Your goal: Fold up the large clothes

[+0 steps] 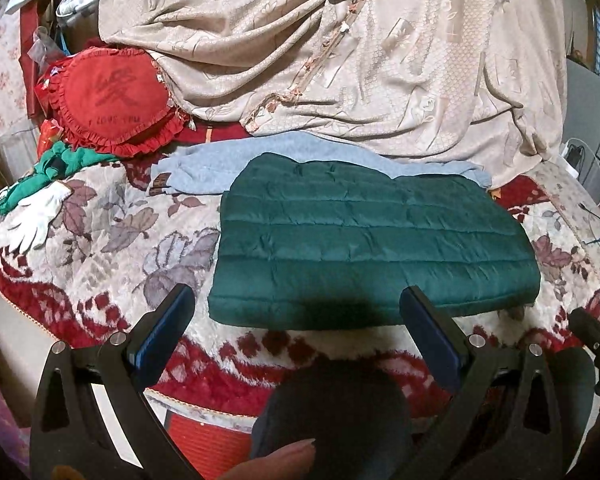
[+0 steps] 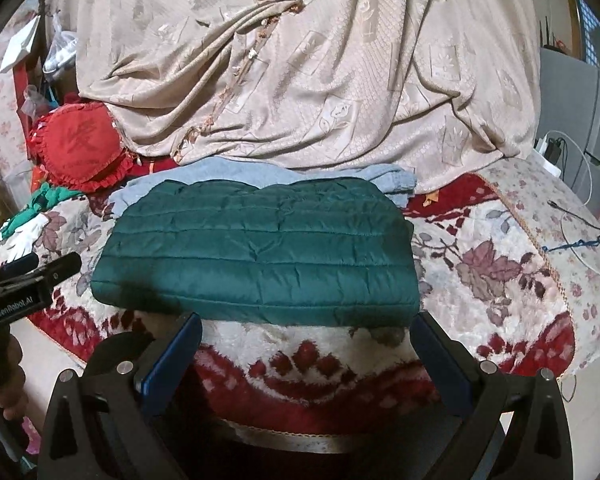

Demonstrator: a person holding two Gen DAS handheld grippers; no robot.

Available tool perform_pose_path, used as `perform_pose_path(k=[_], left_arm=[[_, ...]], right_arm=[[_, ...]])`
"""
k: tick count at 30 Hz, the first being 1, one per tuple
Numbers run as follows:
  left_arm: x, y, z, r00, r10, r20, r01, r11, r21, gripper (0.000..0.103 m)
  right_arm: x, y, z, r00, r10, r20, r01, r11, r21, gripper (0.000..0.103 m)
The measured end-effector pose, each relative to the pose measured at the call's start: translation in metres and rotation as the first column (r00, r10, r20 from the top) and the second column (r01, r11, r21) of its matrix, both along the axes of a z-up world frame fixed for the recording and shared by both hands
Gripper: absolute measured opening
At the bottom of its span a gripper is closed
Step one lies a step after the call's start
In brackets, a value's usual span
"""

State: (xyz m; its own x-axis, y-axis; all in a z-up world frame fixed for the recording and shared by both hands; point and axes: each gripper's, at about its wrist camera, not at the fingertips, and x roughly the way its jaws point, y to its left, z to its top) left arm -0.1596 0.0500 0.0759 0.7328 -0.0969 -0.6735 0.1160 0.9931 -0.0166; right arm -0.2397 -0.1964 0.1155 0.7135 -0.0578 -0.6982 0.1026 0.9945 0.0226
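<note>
A dark green quilted jacket [image 1: 364, 240] lies folded into a flat rectangle on the flowered blanket [image 1: 100, 240]; it also shows in the right wrist view [image 2: 260, 248]. Its far edge overlaps a folded light blue garment [image 1: 228, 168], seen in the right wrist view too [image 2: 228, 172]. My left gripper [image 1: 296, 300] is open and empty, just in front of the jacket's near edge. My right gripper [image 2: 306, 324] is open and empty, also just in front of the near edge. The left gripper's body [image 2: 24, 280] shows at the left of the right wrist view.
A beige patterned cloth [image 1: 340, 60] is heaped behind the clothes. A red frilled cushion [image 1: 112, 100], a green garment [image 1: 60, 164] and white gloves [image 1: 32, 220] lie at the left. Cables and a charger [image 2: 580, 216] lie at the right. The bed's front edge [image 2: 300, 436] is close below.
</note>
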Motion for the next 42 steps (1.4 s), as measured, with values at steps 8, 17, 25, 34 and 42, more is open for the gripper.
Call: perform_pose_path(k=[8, 17, 25, 34, 42], left_arm=[[-0.006, -0.002, 0.004, 1.0, 0.0, 0.019, 0.0, 1.0, 0.007, 0.103], [-0.009, -0.008, 0.003, 0.999, -0.017, 0.029, 0.016, 1.0, 0.017, 0.103], [-0.012, -0.011, -0.002, 1.0, -0.026, 0.014, 0.026, 1.0, 0.009, 0.103], [-0.013, -0.016, -0.005, 0.999, -0.036, 0.002, 0.036, 0.999, 0.01, 0.103], [-0.017, -0.019, -0.006, 0.998, -0.059, 0.02, 0.059, 0.998, -0.003, 0.103]], right_arm=[[-0.001, 0.002, 0.001, 1.0, 0.0, 0.0, 0.0, 1.0, 0.007, 0.103], [-0.002, 0.0, -0.002, 1.0, -0.005, -0.004, 0.005, 1.0, -0.003, 0.103], [-0.005, 0.007, -0.002, 0.999, -0.032, 0.009, 0.032, 0.999, -0.032, 0.103], [-0.006, 0.005, -0.003, 0.999, -0.033, 0.012, 0.033, 0.999, -0.023, 0.103], [-0.006, 0.001, -0.005, 0.999, -0.041, 0.009, 0.041, 0.999, -0.014, 0.103]])
